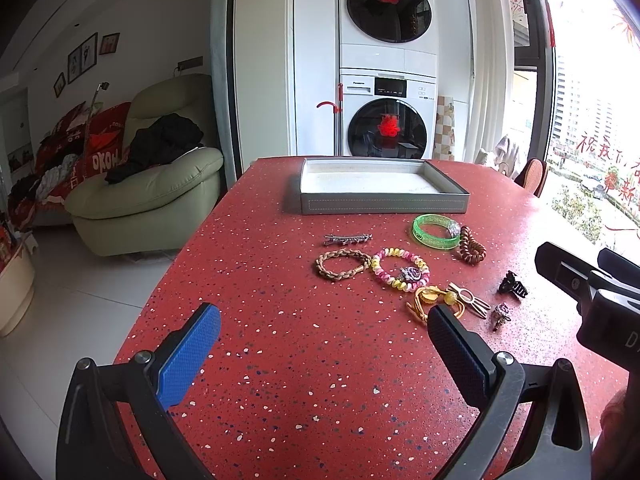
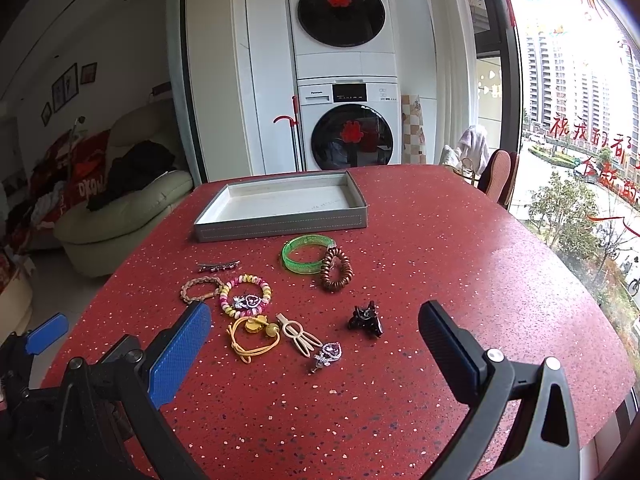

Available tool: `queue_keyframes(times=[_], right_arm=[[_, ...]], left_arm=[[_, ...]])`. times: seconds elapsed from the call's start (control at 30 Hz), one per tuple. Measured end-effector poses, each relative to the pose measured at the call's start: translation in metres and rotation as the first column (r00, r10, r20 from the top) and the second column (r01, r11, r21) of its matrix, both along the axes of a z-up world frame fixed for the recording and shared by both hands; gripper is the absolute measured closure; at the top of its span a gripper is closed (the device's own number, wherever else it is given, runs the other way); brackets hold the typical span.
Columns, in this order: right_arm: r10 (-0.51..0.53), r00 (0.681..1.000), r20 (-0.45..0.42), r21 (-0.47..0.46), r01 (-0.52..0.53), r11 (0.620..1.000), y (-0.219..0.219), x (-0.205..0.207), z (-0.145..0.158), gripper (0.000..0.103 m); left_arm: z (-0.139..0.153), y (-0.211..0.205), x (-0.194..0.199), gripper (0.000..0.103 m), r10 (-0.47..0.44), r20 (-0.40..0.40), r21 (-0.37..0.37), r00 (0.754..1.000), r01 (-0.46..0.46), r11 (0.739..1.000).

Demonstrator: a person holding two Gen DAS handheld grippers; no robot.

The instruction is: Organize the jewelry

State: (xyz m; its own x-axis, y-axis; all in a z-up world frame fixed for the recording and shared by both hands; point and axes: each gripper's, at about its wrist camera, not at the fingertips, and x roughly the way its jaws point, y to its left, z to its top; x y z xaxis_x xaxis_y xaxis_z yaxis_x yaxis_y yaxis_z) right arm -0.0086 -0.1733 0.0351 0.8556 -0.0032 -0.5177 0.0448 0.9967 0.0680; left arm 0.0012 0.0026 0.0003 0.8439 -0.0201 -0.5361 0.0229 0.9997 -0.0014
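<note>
Jewelry lies scattered on the red speckled bench point(image 2: 440, 240): green bangle point(image 2: 306, 257) touching a brown coil tie point(image 2: 336, 270), black claw clip point(image 2: 365, 319) nearer. Grey tray point(image 2: 280, 226) sits behind them. Left gripper point(image 1: 324, 334) and right gripper point(image 2: 316, 332) hover with fingers wide, holding nothing.

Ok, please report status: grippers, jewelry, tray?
Left gripper open, right gripper open, both holding nothing. Jewelry, green bangle included, loose on table. Tray holds nothing; path unobstructed.
</note>
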Motion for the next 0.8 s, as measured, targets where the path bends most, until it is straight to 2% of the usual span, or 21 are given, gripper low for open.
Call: queue_keyframes(times=[0.8], right_arm=[[0.005,1.0,-0.004,0.004,-0.005,1.0,-0.0002,0.0017,0.0009,0.0]], left_arm=[[-0.0035,0.0038,0.0007,0.0,0.002,-0.006,-0.002,1.0,-0.002,1.0]])
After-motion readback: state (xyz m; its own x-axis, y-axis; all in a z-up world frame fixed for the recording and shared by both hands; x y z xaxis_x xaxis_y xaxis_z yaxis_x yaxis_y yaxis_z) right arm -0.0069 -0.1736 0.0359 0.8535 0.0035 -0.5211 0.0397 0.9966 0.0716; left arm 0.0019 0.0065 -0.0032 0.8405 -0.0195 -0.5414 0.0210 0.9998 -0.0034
